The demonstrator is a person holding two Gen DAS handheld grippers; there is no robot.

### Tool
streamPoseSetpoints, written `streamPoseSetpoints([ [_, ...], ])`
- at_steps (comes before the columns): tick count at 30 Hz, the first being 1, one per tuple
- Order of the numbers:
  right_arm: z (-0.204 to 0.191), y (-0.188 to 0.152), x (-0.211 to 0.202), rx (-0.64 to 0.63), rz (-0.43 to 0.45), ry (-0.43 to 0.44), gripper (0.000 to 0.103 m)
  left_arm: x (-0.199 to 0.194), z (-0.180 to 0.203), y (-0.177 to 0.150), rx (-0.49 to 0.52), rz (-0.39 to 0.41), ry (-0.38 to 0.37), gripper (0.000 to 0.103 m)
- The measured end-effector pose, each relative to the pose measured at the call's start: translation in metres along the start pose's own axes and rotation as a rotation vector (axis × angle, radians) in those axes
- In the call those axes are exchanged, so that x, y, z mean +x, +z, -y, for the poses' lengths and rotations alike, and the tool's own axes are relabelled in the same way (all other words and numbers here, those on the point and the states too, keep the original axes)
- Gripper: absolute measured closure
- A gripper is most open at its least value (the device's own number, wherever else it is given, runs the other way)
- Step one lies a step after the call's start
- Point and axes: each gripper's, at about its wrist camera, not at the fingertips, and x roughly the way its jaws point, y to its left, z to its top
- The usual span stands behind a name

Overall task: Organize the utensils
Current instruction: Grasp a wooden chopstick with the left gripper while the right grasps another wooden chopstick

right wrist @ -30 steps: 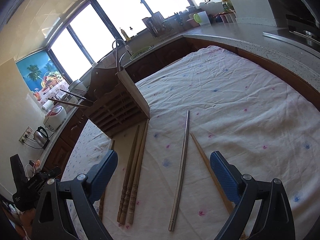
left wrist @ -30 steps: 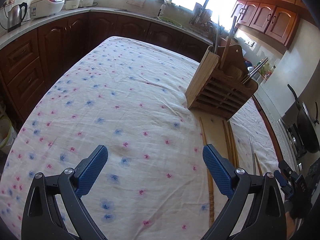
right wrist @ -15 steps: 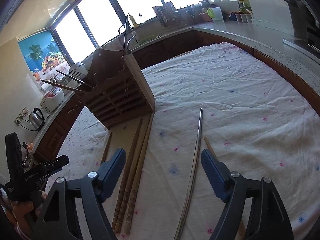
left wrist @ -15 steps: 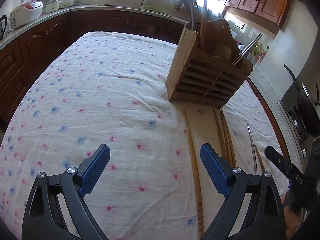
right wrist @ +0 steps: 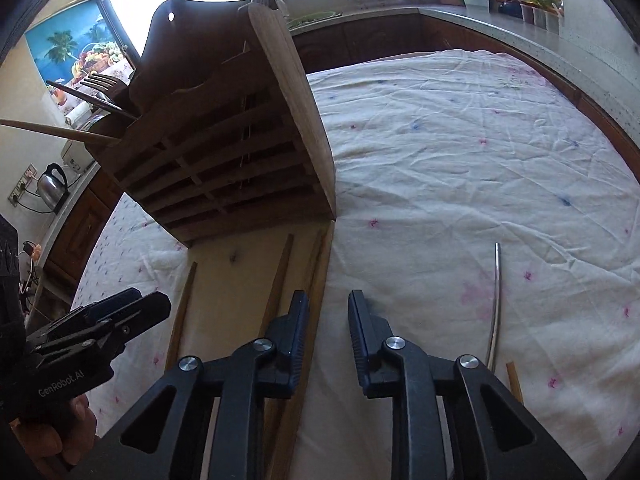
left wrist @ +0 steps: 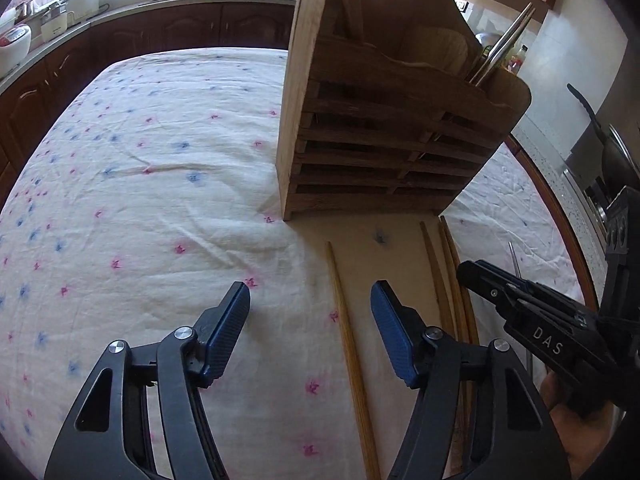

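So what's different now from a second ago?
Both grippers came closer to the wooden holder. The left gripper is closing around a wooden chopstick; the right gripper is closing over another chopstick, neither gripping yet. The chopsticks and the holder stayed put.

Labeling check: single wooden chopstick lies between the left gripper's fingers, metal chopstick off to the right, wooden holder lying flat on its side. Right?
Not quite. The wooden holder stands upright on the cloth, as the left wrist view shows. The rest holds: the wooden chopstick lies between the left gripper's closing fingers, the metal chopstick off right.

Both wrist cameras look steeply down from close above the desk (left wrist: 152, 184); both views share the wooden rack (left wrist: 384, 152) (right wrist: 240, 168) ahead.
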Motion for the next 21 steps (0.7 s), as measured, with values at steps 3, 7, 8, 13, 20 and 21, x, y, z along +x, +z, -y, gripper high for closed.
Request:
streamPoseSetpoints([
  [3, -0.003, 0.007, 0.006, -0.019, -0.005, -0.015, 0.084, 0.006, 0.004, 0.001, 0.025, 0.005, 0.021, 0.047],
  [7, -0.004, 0.014, 0.013, -0.048, 0.004, -0.04, 0.092, 0.01, 0.012, 0.001, 0.083, 0.01, 0.06, 0.051],
  [8, -0.005, 0.013, 0.013, -0.061, 0.004, -0.05, 0.093, 0.01, 0.016, -0.001, 0.111, 0.01, 0.068, 0.058],
  [13, -0.007, -0.005, 0.0, -0.105, -0.008, -0.037, 0.094, -0.004, 0.017, -0.017, 0.175, -0.008, 0.022, 0.077],
  [20, 0.005, -0.002, -0.003, -0.039, -0.011, -0.017, 0.092, 0.001, 0.011, -0.004, 0.091, -0.045, 0.013, 0.062],
  [21, 0.003, 0.001, -0.001, -0.04, -0.006, -0.023, 0.092, 0.004, 0.015, -0.001, 0.103, -0.044, 0.024, 0.06],
])
